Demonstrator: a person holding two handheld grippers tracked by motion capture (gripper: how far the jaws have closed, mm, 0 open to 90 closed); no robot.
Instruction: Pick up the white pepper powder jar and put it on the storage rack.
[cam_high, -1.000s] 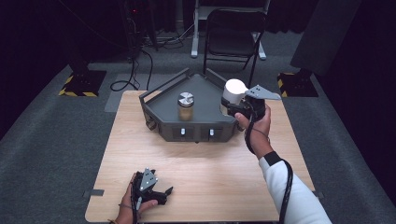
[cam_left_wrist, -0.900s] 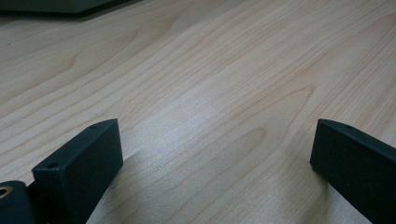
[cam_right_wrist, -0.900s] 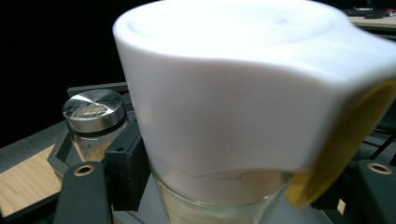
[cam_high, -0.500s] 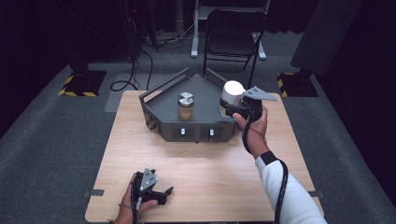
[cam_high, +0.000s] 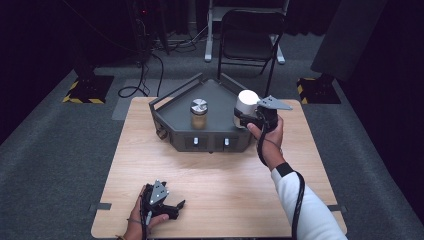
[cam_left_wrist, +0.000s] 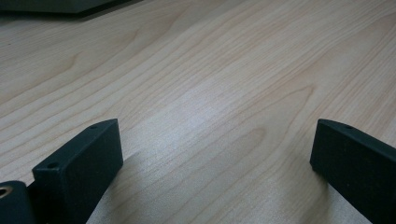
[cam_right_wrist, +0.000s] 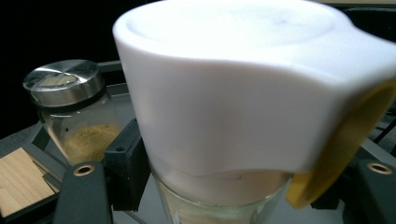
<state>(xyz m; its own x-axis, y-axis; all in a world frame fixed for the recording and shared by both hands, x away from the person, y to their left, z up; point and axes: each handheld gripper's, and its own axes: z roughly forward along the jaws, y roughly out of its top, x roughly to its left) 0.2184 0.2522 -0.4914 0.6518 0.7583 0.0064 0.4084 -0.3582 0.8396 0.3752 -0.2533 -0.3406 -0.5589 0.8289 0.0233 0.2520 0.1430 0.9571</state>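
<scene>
Clenched on a white-capped glass jar (cam_high: 247, 102), the right claw (cam_high: 250, 116) holds it upright at the right-hand end of the dark grey tray (cam_high: 175, 131), with the person's right hand (cam_high: 270, 137) wrapped round the claw's body and the white sleeve (cam_high: 305, 210) running back toward the near edge of the desk (cam_high: 220, 185); whether the jar's base rests on the tray floor or hangs just above it cannot be told; in the right gripper view the jar (cam_right_wrist: 243, 93) stands very close, its cap a broad, smooth, white plastic cylinder with a rounded top edge and a notch cut into its right side, where a mustard-yellow inner rim shows; below the cap a short stretch of clear glass shows with a pale, powdery filling behind it; the black jaws sit against the jar just under the cap, one at each side; to the left of it in that view stands a second jar, a small glass spice jar (cam_right_wrist: 77, 116) with a shiny metal lid and sandy-yellow powder in its lower part, set well apart from the held jar near the middle of the tray (cam_high: 198, 112); the tray's front wall carries two small pale knobs; the left claw (cam_high: 172, 209) lies low on the near left part of the desk in the person's left hand (cam_high: 145, 220), released, its two black jaws spread wide over bare pale wood grain with nothing between them.
</scene>
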